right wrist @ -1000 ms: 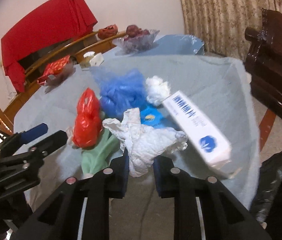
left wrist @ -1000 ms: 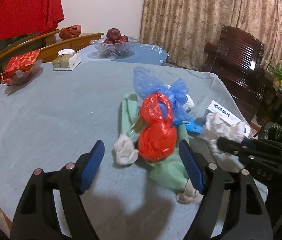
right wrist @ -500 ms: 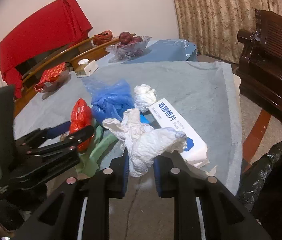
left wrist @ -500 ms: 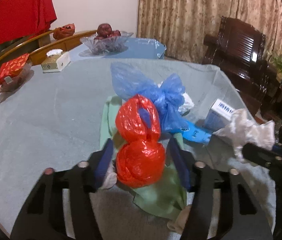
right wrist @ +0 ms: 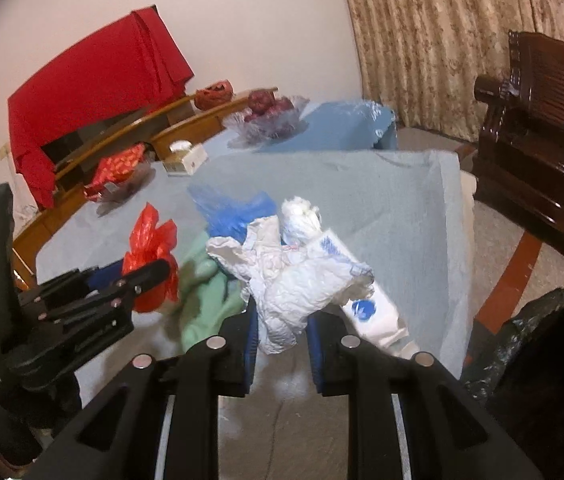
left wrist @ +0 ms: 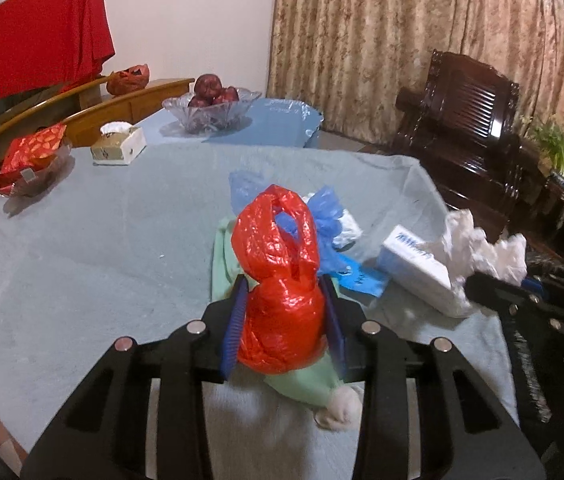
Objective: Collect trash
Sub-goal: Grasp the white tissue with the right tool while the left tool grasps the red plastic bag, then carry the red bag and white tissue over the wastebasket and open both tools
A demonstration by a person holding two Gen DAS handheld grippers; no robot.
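Our left gripper, wide apart a second ago around the knotted red plastic bag, is closing and its blue pads now press the bag's lower bulge on both sides, so this piece looks secured for lifting. Our right gripper is clamped as before on the crumpled white paper, which now hangs clear of the blue-grey tablecloth. Left on the cloth are the green fabric, the blue bag and the white box. The black bin bag at near right is cut off, its opening hidden from us.
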